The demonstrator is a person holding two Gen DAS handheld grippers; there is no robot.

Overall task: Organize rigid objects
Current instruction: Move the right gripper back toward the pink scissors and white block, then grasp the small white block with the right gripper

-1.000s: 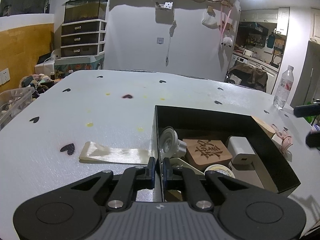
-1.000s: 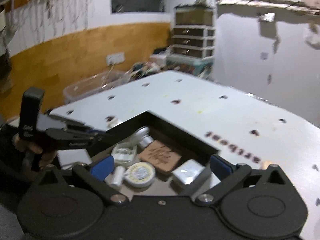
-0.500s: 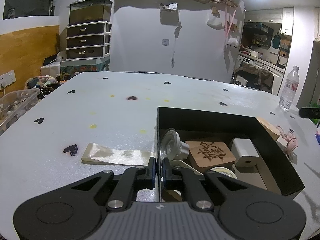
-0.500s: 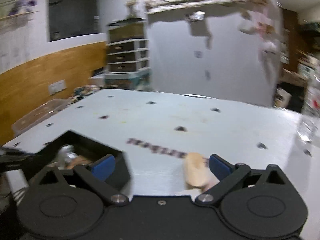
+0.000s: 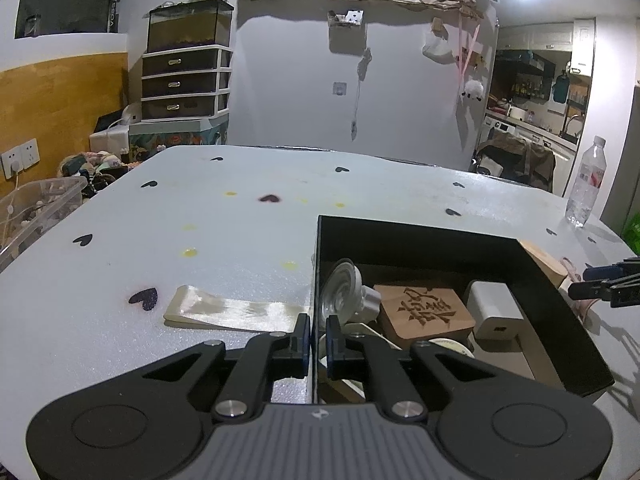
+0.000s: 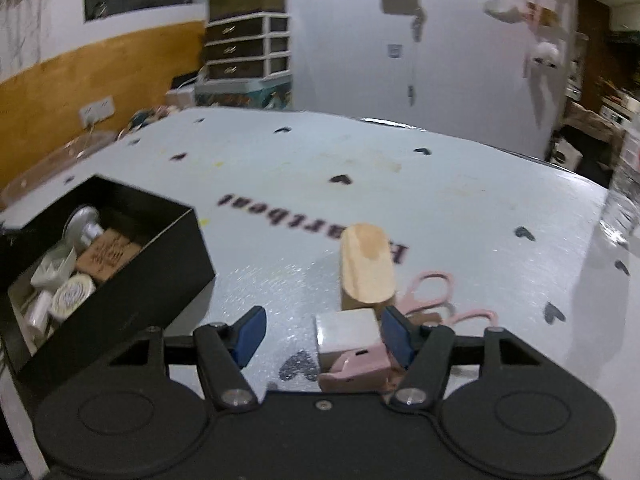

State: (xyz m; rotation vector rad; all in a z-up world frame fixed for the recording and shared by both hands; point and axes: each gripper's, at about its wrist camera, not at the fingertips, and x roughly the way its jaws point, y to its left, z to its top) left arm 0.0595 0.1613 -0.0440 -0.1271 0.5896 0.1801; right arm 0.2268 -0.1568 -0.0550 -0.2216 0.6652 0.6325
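While the left view hides them, pink scissors [image 6: 436,296] appear rightward.

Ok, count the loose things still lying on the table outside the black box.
4: ribbon strip left of the box; wooden block, pink scissors and a white-pink block right. Others may be hidden.

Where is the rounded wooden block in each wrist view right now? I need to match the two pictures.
Left wrist: wooden block at right of centre, just beyond the black box's far right corner, partly hidden.
Right wrist: wooden block centre, lying ahead of the fingers beside pink scissors.
Shared landmark: the black box.
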